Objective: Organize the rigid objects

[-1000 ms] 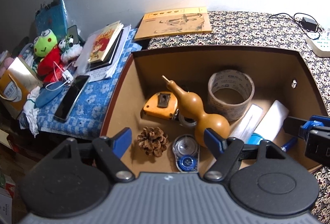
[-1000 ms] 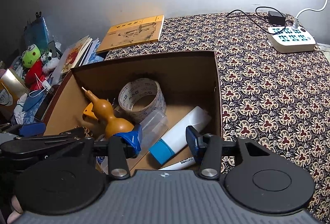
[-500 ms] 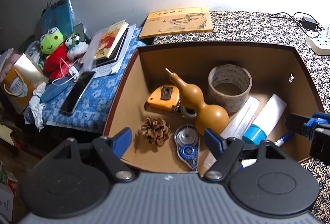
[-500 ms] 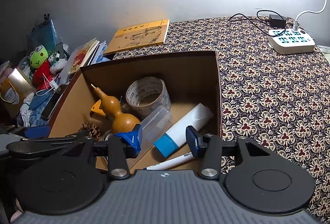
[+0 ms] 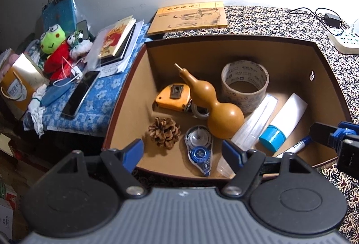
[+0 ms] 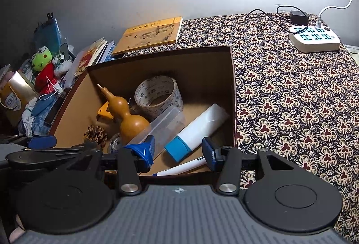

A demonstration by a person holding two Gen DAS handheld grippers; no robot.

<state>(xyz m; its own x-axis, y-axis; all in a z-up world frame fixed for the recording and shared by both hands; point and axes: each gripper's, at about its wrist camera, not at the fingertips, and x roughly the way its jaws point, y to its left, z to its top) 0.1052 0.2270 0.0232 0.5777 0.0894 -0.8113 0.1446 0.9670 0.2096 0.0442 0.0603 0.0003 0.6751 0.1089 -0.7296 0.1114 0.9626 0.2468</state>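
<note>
Box [image 5: 125, 109] below both tongs [image 5: 182, 150], apart.

Left gripper [image 5: 182, 150] tilted downward, jaws spread wide, nothing between the blue pads. Right gripper [image 6: 178, 149] close beside it, likewise angled down, jaws parted and gripping nothing. The two are not touching.
</note>
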